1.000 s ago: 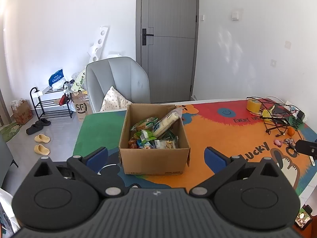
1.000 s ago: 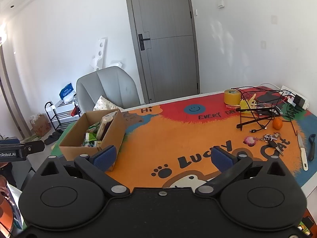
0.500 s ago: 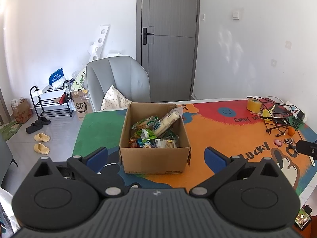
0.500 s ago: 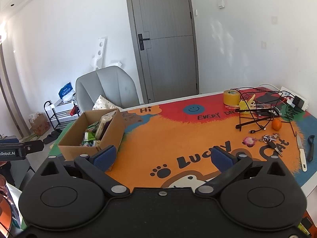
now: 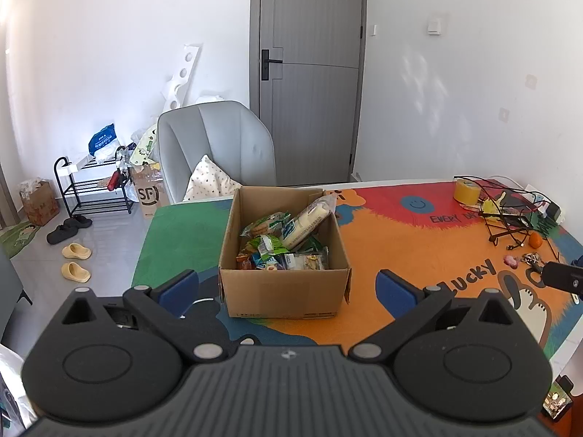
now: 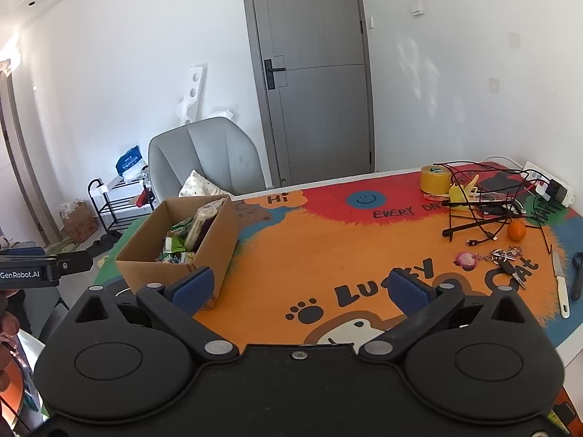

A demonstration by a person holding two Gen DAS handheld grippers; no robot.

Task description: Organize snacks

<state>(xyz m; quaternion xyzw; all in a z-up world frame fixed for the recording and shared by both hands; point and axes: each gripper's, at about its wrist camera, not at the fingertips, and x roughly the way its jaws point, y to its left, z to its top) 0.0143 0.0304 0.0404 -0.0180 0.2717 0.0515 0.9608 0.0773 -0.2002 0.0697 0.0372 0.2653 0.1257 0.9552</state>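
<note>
Hovering wide open, empty: left hand-held gripper (image 5: 286, 287), cardboard box (image 5: 284, 291) of snacks (image 5: 284, 240) at 12 o'clock; right hand-held gripper (image 6: 297, 291) likewise, box at 10 o'clock.

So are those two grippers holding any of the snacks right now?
No. The left gripper and right gripper are both open and empty; the snacks lie in the cardboard box.

Left gripper (image 5: 286, 286): black plastic, two round pivot housings, silver rivets at the linkage joints, ribbed dark grey centre plate, blue pads (image 5: 179, 287) on the fingers. Right gripper (image 6: 298, 287): same build, smooth black centre plate with one screw, blue pads (image 6: 405, 290). White "GenRobot.AI" lettering on the left unit's side in the right view.
</note>
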